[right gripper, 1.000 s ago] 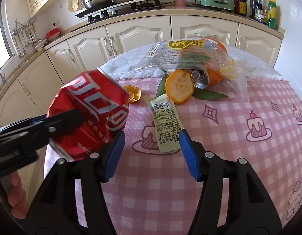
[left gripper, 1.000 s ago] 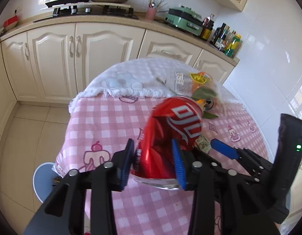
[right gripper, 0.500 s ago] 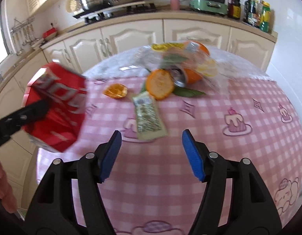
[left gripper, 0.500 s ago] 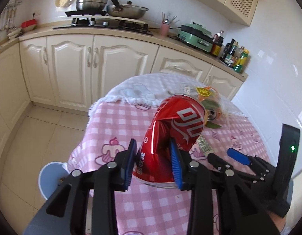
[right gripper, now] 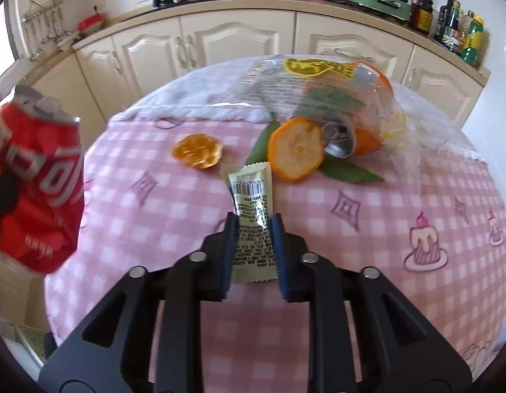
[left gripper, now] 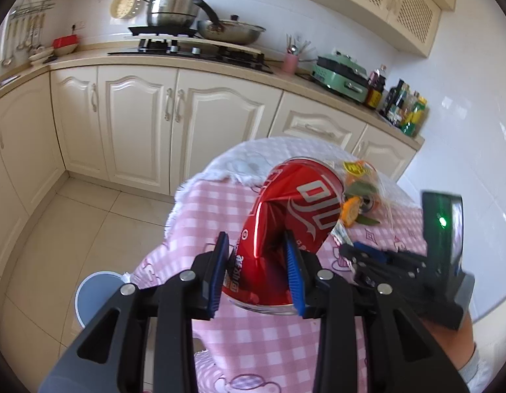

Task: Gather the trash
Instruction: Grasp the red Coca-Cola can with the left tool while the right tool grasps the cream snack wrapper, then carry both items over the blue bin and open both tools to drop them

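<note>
The left gripper (left gripper: 256, 263) squeezes a dented red can (left gripper: 295, 219) between its blue pads and holds it up in the air, over the edge of the table (left gripper: 279, 337) with the pink checked cloth. A blue bin (left gripper: 92, 291) stands on the floor below, next to the table. The right gripper (right gripper: 253, 249) is low over the table, and its two pads sit close on both sides of a small pale snack wrapper (right gripper: 253, 226). The wrapper lies flat on the cloth, so I cannot tell if it is pinched. Just past it lie two orange peels (right gripper: 297, 154), green leaves (right gripper: 348, 172), and a clear plastic bag (right gripper: 321, 95).
</note>
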Demonstrator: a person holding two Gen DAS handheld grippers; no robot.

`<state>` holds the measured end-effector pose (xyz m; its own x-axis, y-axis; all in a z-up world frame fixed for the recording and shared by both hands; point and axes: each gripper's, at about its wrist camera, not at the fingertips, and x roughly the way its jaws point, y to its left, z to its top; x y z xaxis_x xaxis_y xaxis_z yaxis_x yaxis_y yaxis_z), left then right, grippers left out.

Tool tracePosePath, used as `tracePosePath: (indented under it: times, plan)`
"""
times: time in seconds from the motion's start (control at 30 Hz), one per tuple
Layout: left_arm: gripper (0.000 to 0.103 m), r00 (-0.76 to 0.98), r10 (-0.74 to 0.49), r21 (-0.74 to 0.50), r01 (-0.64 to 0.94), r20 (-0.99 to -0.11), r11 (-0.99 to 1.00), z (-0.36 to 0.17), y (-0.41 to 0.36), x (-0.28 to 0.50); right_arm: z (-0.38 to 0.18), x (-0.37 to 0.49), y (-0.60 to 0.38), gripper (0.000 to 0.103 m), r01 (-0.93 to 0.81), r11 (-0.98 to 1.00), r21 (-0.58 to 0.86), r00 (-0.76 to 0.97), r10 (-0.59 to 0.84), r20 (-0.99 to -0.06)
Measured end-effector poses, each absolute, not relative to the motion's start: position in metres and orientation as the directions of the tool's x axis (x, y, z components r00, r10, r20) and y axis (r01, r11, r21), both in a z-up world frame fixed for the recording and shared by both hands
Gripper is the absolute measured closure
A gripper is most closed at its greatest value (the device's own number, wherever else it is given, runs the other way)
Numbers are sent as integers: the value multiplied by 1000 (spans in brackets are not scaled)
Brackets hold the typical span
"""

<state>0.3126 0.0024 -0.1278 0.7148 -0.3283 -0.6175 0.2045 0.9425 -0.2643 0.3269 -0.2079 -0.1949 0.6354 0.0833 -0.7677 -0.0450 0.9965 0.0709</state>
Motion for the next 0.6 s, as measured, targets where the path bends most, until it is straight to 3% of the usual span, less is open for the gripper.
tracePosePath:
  times: [0.27, 0.6]
  plan:
    - [71, 741, -316, -317, 147, -593, 937, -127, 53, 302, -167, 294, -138, 85, -197, 975, 102, 684, 211, -698]
    - [71, 765, -120, -312, -110, -633, 944, -159, 190, 282, -186, 296, 14, 85, -458, 871, 175, 577, 441, -687]
